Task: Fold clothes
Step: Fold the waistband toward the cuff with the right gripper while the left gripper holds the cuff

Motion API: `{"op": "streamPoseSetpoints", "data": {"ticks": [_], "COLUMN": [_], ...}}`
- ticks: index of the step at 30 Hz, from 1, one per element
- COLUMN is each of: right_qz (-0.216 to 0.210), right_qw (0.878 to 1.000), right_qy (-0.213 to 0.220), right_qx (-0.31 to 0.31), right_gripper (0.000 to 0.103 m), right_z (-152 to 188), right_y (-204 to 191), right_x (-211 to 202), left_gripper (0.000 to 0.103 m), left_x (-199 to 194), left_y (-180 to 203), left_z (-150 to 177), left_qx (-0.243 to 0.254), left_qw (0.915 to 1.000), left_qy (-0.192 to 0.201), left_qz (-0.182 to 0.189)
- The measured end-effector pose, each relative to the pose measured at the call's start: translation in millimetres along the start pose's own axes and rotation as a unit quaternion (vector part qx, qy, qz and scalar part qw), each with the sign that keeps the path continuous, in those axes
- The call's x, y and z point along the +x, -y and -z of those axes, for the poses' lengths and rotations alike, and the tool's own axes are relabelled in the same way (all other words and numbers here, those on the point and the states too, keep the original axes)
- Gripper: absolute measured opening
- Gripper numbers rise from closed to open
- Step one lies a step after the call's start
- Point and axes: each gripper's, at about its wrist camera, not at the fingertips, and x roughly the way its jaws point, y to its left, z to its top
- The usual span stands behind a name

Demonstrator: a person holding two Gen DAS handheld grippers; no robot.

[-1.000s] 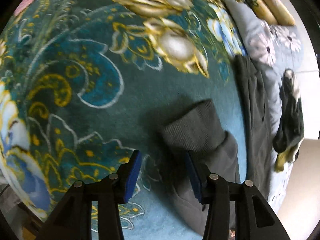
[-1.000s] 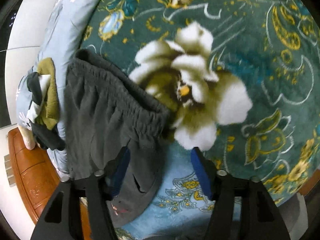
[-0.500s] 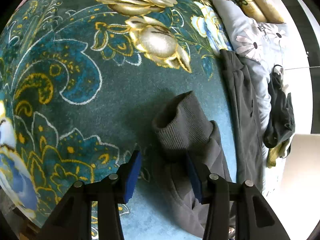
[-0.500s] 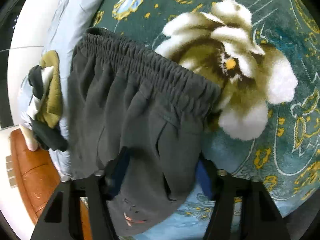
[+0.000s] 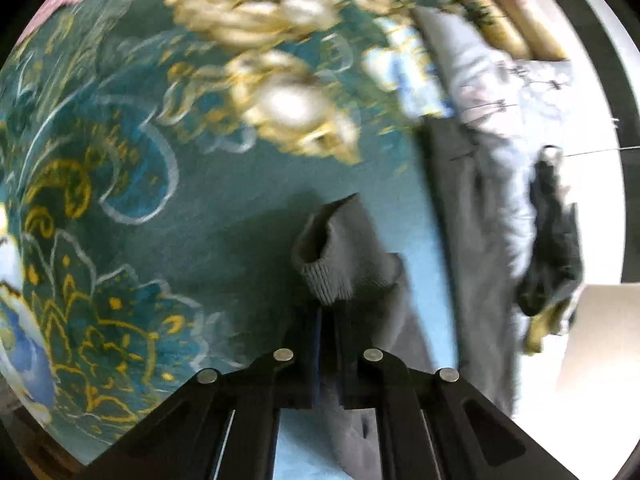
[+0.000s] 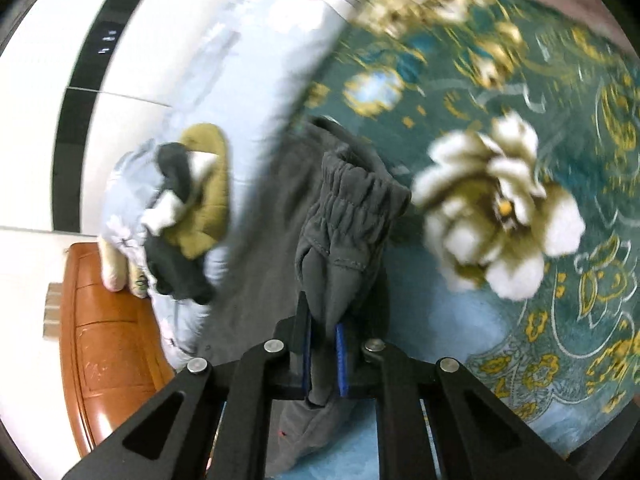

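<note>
Dark grey sweatpants (image 5: 472,216) lie on a teal floral blanket (image 5: 168,184). In the left wrist view my left gripper (image 5: 328,320) is shut on the ribbed ankle cuff (image 5: 340,256) of one leg, which stands up bunched above the fingers. In the right wrist view my right gripper (image 6: 323,336) is shut on the elastic waistband (image 6: 352,208) of the same pants (image 6: 264,264), lifted into a gathered fold off the blanket (image 6: 560,120). Both views are motion-blurred.
A pile of dark and olive clothes (image 6: 188,200) lies on a pale blue flowered quilt (image 6: 256,40) beside the pants; it also shows in the left wrist view (image 5: 552,248). A wooden headboard (image 6: 108,340) and rolled pillows (image 5: 516,24) stand at the bed's end.
Both grippers have closed: the left on the ankle cuff, the right on the waistband. Both ends of the pants now rise off the blanket, and the views are shifting.
</note>
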Motion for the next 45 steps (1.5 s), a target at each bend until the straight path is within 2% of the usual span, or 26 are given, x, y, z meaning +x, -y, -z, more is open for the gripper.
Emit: {"op": "streamPoseSetpoints", "data": {"ticks": [5,9,17,20,26,29,32,37,41,45], "right_qz": [-0.026,-0.038,-0.046,-0.038,-0.034,-0.028,-0.015,0.013,0.029,0.042], "right_qw": [0.999,0.998,0.999,0.999,0.999,0.999,0.999,0.998,0.995,0.994], "right_qy": [0.019,0.026,0.021,0.013,0.003,-0.022,-0.038,-0.049,-0.069,-0.067], "right_qx": [-0.033,-0.036,-0.005,0.001,0.003,0.024,0.032,0.039,0.060,0.069], "right_gripper": [0.010,0.010,0.010,0.010,0.010,0.010,0.010,0.010,0.010,0.011], "right_z": [7,19,37,32,14,0,-14,-39,-64,-83], "right_y": [-19,-13,22,21,0,-12,-25,-40,-46,-50], "right_x": [-29,-43,-66,-59,-47,-32,-18,13,44,66], "left_gripper": [0.005,0.005,0.005,0.005,0.005,0.005,0.005,0.005,0.005,0.006], "left_x": [-32,-58,-75,-63,-37,-22,-6,41,92,114], "left_y": [23,42,-5,-2,56,88,117,157,180,186], "left_z": [-5,-10,-2,-13,-47,-69,-90,-122,-138,-146], "left_qx": [0.039,0.070,0.033,0.011,0.023,0.032,0.047,0.046,0.054,0.041], "left_qw": [0.9986,0.9956,0.9982,0.9992,0.9989,0.9989,0.9984,0.9986,0.9971,0.9979], "left_qy": [0.030,0.054,0.049,0.037,0.035,0.032,0.029,0.017,-0.013,-0.026], "left_qz": [0.018,0.033,-0.006,-0.014,-0.022,-0.011,-0.015,-0.019,-0.052,-0.043]}}
